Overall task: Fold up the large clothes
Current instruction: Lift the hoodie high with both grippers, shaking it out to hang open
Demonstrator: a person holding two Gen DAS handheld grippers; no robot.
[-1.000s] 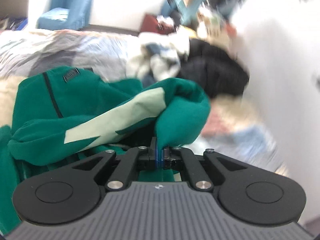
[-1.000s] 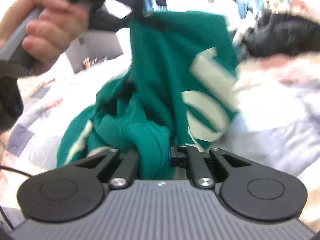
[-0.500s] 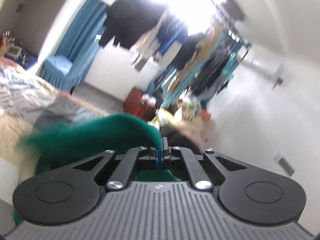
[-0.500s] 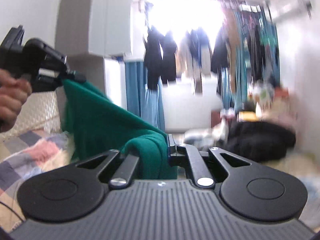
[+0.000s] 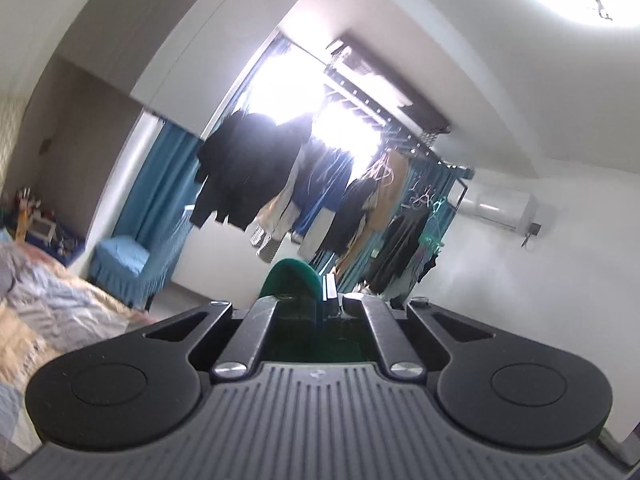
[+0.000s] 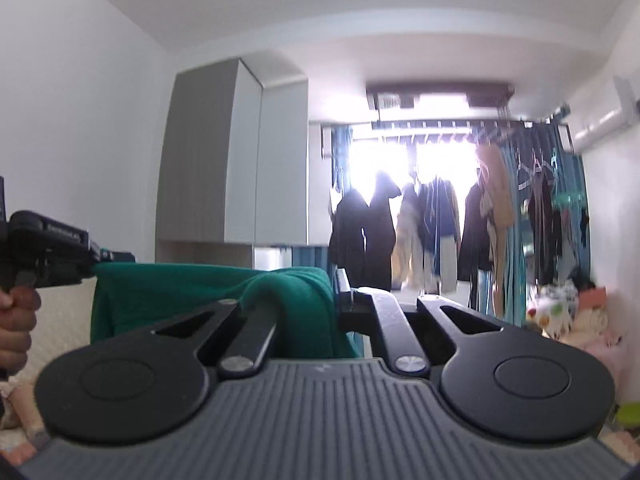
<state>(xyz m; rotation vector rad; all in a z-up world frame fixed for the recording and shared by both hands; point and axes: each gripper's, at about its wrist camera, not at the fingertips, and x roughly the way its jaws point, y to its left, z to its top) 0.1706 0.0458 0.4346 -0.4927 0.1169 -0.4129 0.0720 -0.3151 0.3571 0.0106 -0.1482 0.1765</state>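
Both grippers, left (image 5: 325, 288) and right (image 6: 335, 284), are clenched on my green garment (image 6: 208, 292), which stretches taut between them and hangs below.

left wrist: rolled, faces the hanging clothes (image 5: 256, 176) from below, bed (image 5: 52, 312) at left | right wrist: level, faces the same hanging clothes (image 6: 432, 232) down the room, perhaps from farther back | shared: clothes, window, green cloth (image 6: 208, 296) close up
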